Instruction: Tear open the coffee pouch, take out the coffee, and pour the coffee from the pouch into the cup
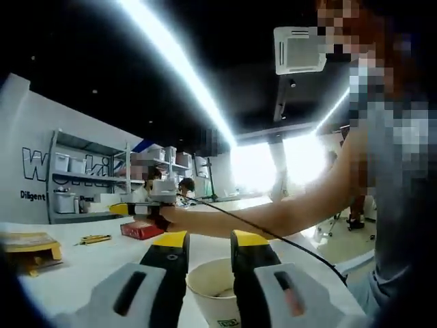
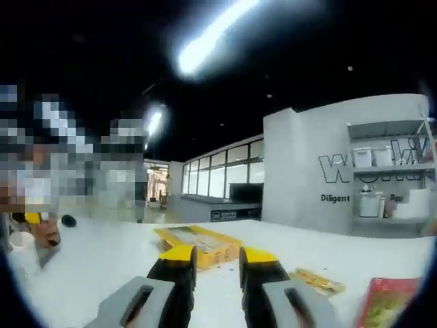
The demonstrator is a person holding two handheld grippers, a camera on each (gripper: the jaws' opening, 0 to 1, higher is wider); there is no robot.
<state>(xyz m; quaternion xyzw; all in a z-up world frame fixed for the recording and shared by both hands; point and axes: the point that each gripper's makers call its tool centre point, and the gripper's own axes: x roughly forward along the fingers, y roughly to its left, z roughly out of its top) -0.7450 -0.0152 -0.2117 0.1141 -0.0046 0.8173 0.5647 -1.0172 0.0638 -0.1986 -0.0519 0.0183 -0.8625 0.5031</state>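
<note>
Coffee's destination, a round paper cup (image 1: 213,290) with a pale, matte wall and a thin rolled rim, is standing on the smooth white table (image 1: 82,263) just beyond the left gripper (image 1: 208,240), showing between its two jaws in the left gripper view; something pale is lying inside it, too dim to name. Those jaws, black with glossy yellow tips, are standing apart with nothing between them. Across the table the right gripper (image 1: 147,205) is reaching in from the right at the end of the person's bare arm (image 1: 287,212), a thin black cable trailing from it; whether its jaws are parted there cannot be told. Just beside it a flat red pouch (image 1: 141,229) is lying on the table, and farther left a small yellow-handled tool (image 1: 93,239) and a flat yellow cardboard box (image 1: 29,249). In the right gripper view the right gripper's (image 2: 217,256) own black jaws with yellow tips are standing slightly apart, holding nothing. Past them the yellow box (image 2: 201,246) is lying open and shallow, a crinkled yellowish wrapper (image 2: 315,280) is lying to its right, and a glossy red pouch (image 2: 389,301) is resting at the lower right edge. A metal shelving unit (image 1: 85,178) with white plastic bins is standing against the grey wall.
</note>
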